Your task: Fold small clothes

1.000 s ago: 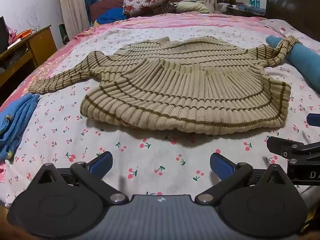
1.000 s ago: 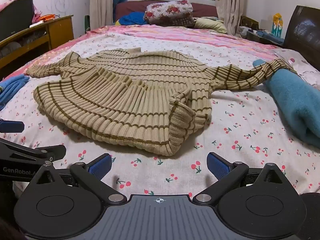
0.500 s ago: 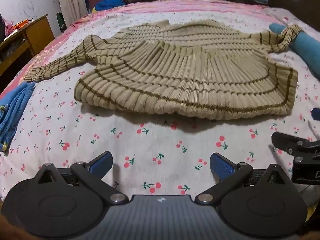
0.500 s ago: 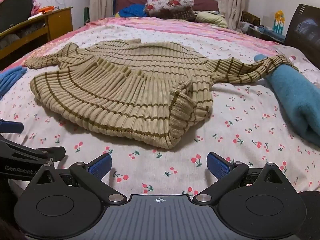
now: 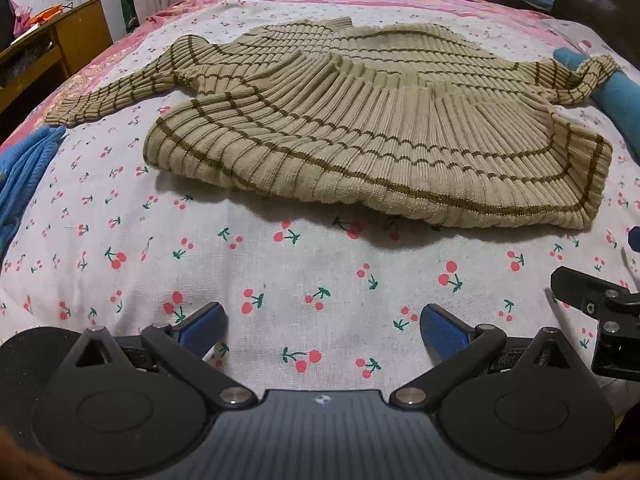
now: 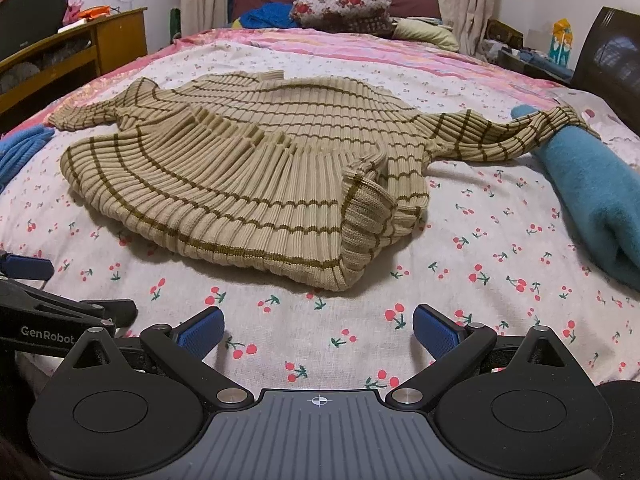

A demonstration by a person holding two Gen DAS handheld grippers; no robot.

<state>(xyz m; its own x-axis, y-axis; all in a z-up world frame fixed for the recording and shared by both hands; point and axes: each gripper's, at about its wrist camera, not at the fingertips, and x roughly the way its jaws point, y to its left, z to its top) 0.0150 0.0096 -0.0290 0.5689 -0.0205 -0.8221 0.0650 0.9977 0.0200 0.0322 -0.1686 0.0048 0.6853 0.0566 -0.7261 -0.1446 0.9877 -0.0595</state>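
Note:
A beige ribbed sweater with brown stripes (image 5: 372, 132) lies on the bed, its lower half folded up over the body and both sleeves spread out to the sides. It also shows in the right wrist view (image 6: 248, 168). Its right sleeve (image 6: 512, 136) drapes onto a teal rolled towel (image 6: 592, 184). My left gripper (image 5: 322, 328) is open and empty, low over the sheet in front of the sweater's near edge. My right gripper (image 6: 318, 328) is open and empty, just in front of the sweater's near right corner.
The cherry-print sheet (image 5: 280, 272) covers the bed. A blue garment (image 5: 24, 168) lies at the left edge. A wooden desk (image 6: 92, 40) stands left of the bed. Pillows (image 6: 340, 4) are at the far end, a dark headboard (image 6: 608, 52) at right.
Both grippers have moved forward and lower toward the sweater's near edge. Both have stayed open. The sweater has not moved.

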